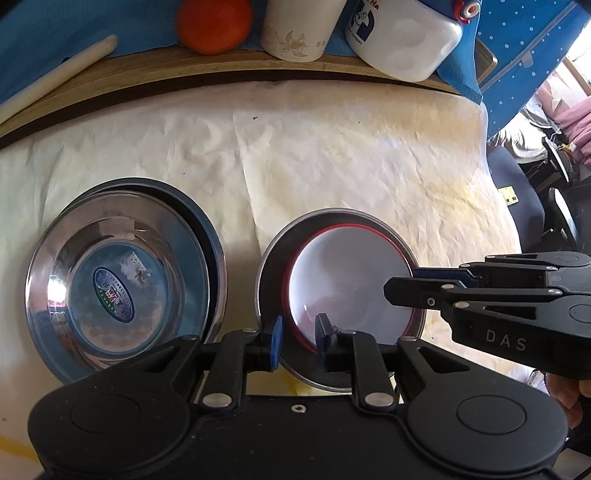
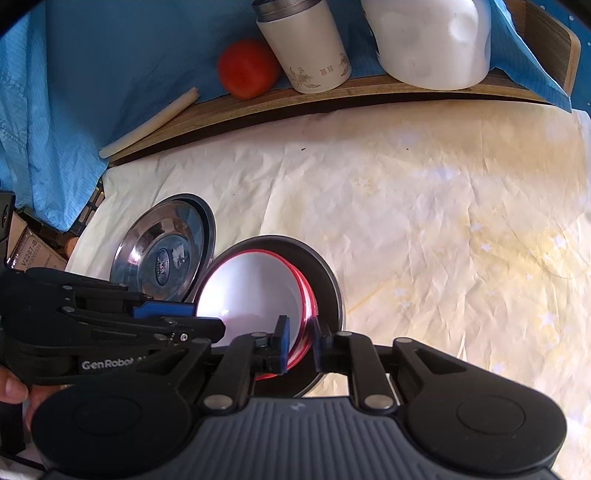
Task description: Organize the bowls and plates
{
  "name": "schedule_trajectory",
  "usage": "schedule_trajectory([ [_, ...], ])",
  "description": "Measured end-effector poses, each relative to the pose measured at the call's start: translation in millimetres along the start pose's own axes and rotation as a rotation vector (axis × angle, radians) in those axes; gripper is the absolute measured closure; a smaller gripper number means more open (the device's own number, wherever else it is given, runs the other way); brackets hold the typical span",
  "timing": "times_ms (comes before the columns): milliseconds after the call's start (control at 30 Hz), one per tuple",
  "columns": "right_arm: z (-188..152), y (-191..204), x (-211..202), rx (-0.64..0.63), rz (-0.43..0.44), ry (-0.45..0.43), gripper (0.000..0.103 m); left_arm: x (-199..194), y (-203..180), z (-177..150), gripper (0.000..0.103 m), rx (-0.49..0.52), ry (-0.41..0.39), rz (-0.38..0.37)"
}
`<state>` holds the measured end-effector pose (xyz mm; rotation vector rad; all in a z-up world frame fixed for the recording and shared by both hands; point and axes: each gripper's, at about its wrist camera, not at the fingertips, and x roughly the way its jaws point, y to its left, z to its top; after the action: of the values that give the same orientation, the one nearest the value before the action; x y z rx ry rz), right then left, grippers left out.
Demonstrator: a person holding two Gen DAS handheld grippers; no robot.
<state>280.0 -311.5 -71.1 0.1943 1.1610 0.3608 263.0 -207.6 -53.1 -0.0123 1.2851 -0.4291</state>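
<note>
A white bowl with a red rim [image 1: 347, 284] sits inside a steel bowl [image 1: 273, 258] on the cream cloth. My left gripper [image 1: 298, 338] straddles the near rims of both with a small gap each side. My right gripper [image 2: 301, 341] straddles the red-rimmed bowl's [image 2: 255, 288] edge inside the steel bowl [image 2: 325, 280], pads close to the rim; a firm grip cannot be confirmed. It shows from the side in the left wrist view [image 1: 400, 286]. A steel plate [image 1: 118, 280] rests on a dark plate [image 1: 210, 229] to the left; they also show in the right wrist view [image 2: 162, 251].
A wooden board [image 1: 221, 70] at the back holds a tomato [image 1: 214, 24], a white cup [image 1: 295, 29], a white jug [image 1: 402, 40] and a pale stick [image 1: 55, 77]. Blue fabric [image 2: 92, 74] hangs behind. The cream cloth [image 2: 443, 221] stretches right.
</note>
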Motion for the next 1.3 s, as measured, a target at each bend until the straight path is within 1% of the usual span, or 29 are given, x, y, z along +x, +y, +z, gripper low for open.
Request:
schedule_trajectory([
  [100,-2,3,-4,-0.004,-0.014,-0.019,0.078,-4,2,-2,0.081,0.001,-0.012,-0.015],
  [167,-4,5,-8,0.000,-0.018,-0.034,0.075,-8,5,-3,0.076,0.004,-0.022,-0.034],
  [200,-5,6,-10,0.003,-0.019,-0.042,0.072,-11,7,-4,0.074,0.005,-0.032,-0.039],
  [233,-7,6,-13,0.008,-0.021,-0.052,0.067,-14,8,-4,0.064,0.008,-0.044,-0.040],
  [267,-8,7,-16,0.015,-0.024,-0.066,0.064,-18,12,-6,0.052,0.011,-0.060,-0.029],
  [300,-10,8,-18,0.019,-0.025,-0.080,0.058,-23,16,-7,0.048,0.012,-0.081,-0.023],
  [333,-12,10,-22,0.022,-0.028,-0.098,0.054,-26,19,-7,0.045,0.012,-0.093,-0.026],
  [367,-14,11,-25,0.023,-0.034,-0.114,0.052,-29,23,-8,0.045,0.008,-0.103,-0.037],
  [400,-15,13,-28,0.021,-0.043,-0.129,0.049,-32,28,-8,0.045,0.000,-0.112,-0.048],
  [433,-17,15,-31,0.015,-0.054,-0.143,0.045,-34,32,-10,0.043,-0.007,-0.120,-0.056],
  [467,-19,17,-34,0.005,-0.064,-0.158,0.043,-36,35,-12,0.040,-0.010,-0.127,-0.056],
  [500,-21,19,-38,-0.005,-0.073,-0.173,0.039,-37,37,-14,0.039,-0.014,-0.135,-0.050],
  [567,-23,21,-46,-0.018,-0.074,-0.202,0.032,-40,41,-18,0.031,-0.028,-0.142,-0.035],
  [600,-24,21,-50,-0.023,-0.066,-0.218,0.027,-42,42,-19,0.029,-0.038,-0.147,-0.030],
  [633,-23,22,-53,-0.029,-0.059,-0.233,0.021,-44,44,-21,0.024,-0.048,-0.159,-0.023],
  [667,-23,21,-57,-0.035,-0.053,-0.248,0.018,-47,45,-23,0.019,-0.060,-0.175,-0.014],
  [733,-23,20,-64,-0.053,-0.040,-0.273,0.010,-52,44,-28,0.013,-0.084,-0.206,0.009],
  [767,-23,18,-67,-0.060,-0.032,-0.278,0.007,-54,42,-30,0.009,-0.094,-0.220,0.019],
  [833,-24,11,-72,-0.069,-0.014,-0.288,0.001,-57,38,-37,0.004,-0.127,-0.243,0.044],
  [900,-27,4,-79,-0.088,0.001,-0.293,0.000,-58,34,-45,0.001,-0.159,-0.262,0.057],
  [1000,-32,-7,-85,-0.113,-0.005,-0.307,0.000,-57,25,-58,0.001,-0.202,-0.281,0.098],
  [1067,-35,-14,-87,-0.141,-0.006,-0.333,0.000,-58,21,-67,0.001,-0.235,-0.299,0.123],
  [1167,-41,-21,-90,-0.191,-0.041,-0.367,0.000,-58,14,-79,0.001,-0.265,-0.327,0.168],
  [1300,-48,-29,-91,-0.223,-0.082,-0.355,0.000,-54,9,-94,0.001,-0.308,-0.332,0.228],
])
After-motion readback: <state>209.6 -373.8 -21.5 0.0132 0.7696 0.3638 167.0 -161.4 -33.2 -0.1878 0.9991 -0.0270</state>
